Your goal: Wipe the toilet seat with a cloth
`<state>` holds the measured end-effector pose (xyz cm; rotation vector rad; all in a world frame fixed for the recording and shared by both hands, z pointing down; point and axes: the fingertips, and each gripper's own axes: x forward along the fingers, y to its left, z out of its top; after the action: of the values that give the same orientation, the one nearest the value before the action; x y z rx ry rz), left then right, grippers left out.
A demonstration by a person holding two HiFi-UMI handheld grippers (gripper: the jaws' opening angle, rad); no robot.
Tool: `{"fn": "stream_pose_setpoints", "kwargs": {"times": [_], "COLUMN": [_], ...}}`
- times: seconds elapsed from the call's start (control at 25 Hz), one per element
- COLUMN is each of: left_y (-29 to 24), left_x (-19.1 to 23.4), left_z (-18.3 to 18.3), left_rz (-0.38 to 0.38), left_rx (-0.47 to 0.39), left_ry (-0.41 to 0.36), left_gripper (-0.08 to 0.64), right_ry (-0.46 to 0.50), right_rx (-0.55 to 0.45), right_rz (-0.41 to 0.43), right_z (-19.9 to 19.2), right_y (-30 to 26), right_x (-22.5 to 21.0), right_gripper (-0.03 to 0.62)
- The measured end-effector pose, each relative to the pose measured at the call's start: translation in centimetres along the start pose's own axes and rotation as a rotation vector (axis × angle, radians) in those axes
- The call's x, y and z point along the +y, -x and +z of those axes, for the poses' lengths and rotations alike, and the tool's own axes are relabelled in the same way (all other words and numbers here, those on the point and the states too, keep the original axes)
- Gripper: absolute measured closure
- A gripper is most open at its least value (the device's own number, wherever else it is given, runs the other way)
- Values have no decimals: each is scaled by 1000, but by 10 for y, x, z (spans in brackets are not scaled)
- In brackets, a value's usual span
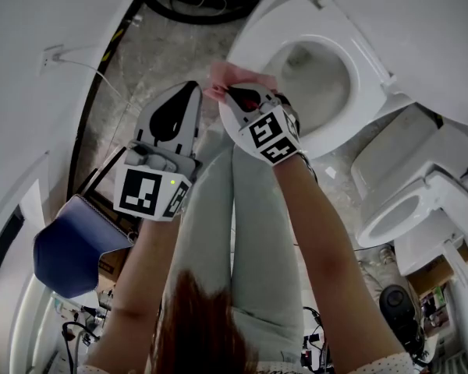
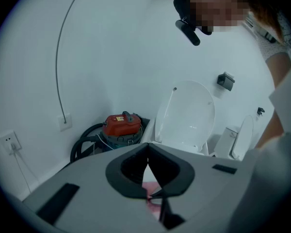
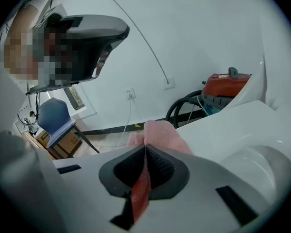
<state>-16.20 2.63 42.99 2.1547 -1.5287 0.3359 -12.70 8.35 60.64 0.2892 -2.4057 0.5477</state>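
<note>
one cloth (image 1: 225, 73), one chair (image 1: 70, 254), one vacuum (image 2: 122, 125), two grippers (image 1: 192, 86) (image 1: 231, 93), seemingly two toilets (image 1: 274, 23) (image 1: 409, 184).

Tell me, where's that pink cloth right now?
In the head view the pink cloth sits just above centre, pinched in the shut jaws of the right gripper, right beside the left rim of the toilet seat.

Observed: the right gripper (image 1: 235, 98) sits at the near edge of the toilet seat (image 1: 368, 59). A pink cloth (image 1: 225, 75) is bunched at its tip and touches the seat's near rim. The left gripper (image 1: 189, 92) is just beside it, over the floor, with its tip near the cloth. A second toilet (image 1: 405, 209) stands on the floor to the right. A blue chair (image 1: 74, 248) is at lower left. A black hose (image 1: 179, 10) lies coiled beyond the bowl.
</note>
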Motion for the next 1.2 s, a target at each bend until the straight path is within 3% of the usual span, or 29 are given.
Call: {"fn": "stream_pose_setpoints", "kwargs": {"times": [1.2], "left_y": [4], "left_x": [-3], "left_z": [-8], "left_rz": [10], "left_rx": [10], "left_ry": [29], "left_gripper": [555], "right_ry": [-64], "right_rx": [-33], "right_rz": [-102], "right_z": [27], "right_y": [6], "right_x": [-64], "right_gripper": [574]}}
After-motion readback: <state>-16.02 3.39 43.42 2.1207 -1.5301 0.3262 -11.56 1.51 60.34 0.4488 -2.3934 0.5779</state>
